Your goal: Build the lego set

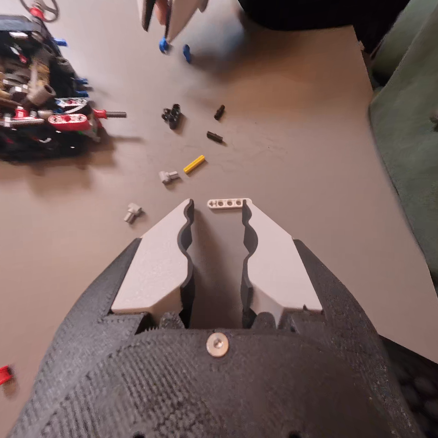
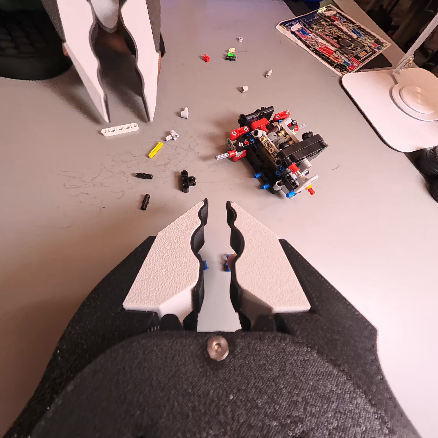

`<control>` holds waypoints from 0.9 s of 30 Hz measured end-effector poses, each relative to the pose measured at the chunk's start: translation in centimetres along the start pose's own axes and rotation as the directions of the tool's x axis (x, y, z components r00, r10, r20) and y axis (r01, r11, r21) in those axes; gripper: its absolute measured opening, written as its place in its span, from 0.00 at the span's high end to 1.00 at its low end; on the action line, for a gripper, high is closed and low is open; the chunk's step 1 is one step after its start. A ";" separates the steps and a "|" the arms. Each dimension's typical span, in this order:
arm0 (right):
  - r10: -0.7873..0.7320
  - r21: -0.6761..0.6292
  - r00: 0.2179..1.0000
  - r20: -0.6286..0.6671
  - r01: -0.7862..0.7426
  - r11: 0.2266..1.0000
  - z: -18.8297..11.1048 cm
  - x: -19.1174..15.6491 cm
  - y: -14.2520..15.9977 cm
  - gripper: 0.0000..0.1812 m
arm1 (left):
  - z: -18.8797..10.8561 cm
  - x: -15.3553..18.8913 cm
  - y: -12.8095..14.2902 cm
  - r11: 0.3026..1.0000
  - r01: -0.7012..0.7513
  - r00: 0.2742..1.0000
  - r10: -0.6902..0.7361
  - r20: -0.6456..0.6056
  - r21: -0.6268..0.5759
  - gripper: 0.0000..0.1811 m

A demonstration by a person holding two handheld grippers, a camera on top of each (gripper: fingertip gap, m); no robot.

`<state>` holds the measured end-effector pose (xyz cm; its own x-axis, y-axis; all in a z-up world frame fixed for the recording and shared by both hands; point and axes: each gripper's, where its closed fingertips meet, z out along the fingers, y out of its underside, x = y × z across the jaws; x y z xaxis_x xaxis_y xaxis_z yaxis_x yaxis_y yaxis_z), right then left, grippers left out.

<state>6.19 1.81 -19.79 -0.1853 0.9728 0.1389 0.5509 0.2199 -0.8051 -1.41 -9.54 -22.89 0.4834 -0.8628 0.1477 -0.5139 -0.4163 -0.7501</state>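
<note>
My left gripper (image 1: 219, 206) is open and empty, low over the grey table (image 1: 284, 166). A white beam with holes (image 1: 225, 203) lies flat just past its tips, its right end hidden behind the right finger. In the right wrist view the left gripper (image 2: 128, 120) stands right above that white beam (image 2: 119, 129). My right gripper (image 2: 217, 202) is slightly open and holds nothing. Two blue pins (image 2: 205, 264) lie on the table under its fingers. They also show in the left wrist view (image 1: 163, 45), by the right gripper (image 1: 158, 33). The partly built black and red model (image 2: 272, 151) sits to its right.
Loose parts lie between the grippers: a yellow axle (image 2: 155, 149), a black connector (image 2: 187, 181), two black pins (image 2: 143, 175), grey connectors (image 2: 173, 135). An instruction booklet (image 2: 331, 38) and a white stand base (image 2: 391, 106) lie far right. Green fabric (image 1: 407, 142) borders the table edge. The yellow axle (image 2: 155, 149) is about 4 cm from my left fingertips and 10 cm from my right. The left camera catches it too, in the left wrist view (image 1: 193, 164).
</note>
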 end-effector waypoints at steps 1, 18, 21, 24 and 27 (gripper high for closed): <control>-0.002 -0.002 1.000 0.003 0.002 1.000 0.0 -0.1 0.0 0.92 | 0.1 0.3 0.0 1.000 -0.002 1.000 0.002 -0.017 0.000 0.77; -0.014 -0.020 1.000 -0.002 0.014 1.000 0.3 -0.3 0.5 0.92 | 1.7 1.0 -0.4 0.988 -0.120 0.990 0.127 0.064 -0.100 0.79; -0.016 -0.030 1.000 -0.010 0.016 0.999 0.2 0.0 0.7 0.92 | 1.5 0.5 -0.3 0.990 -0.105 0.990 0.113 0.085 -0.099 0.79; -0.019 -0.038 1.000 -0.024 0.018 0.999 -0.1 0.4 0.9 0.92 | 0.8 -0.6 0.0 0.990 -0.086 0.986 0.100 0.133 -0.108 0.79; -0.014 -0.045 1.000 -0.023 0.013 0.999 -0.3 0.5 1.1 0.92 | -0.1 -1.9 0.5 0.992 -0.054 0.978 0.076 0.192 -0.115 0.79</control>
<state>6.91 2.58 -20.46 -0.1738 0.9711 0.1633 0.5844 0.2352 -0.7766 -2.60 -8.13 -23.49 0.5703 -0.8207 -0.0361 -0.6174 -0.3992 -0.6779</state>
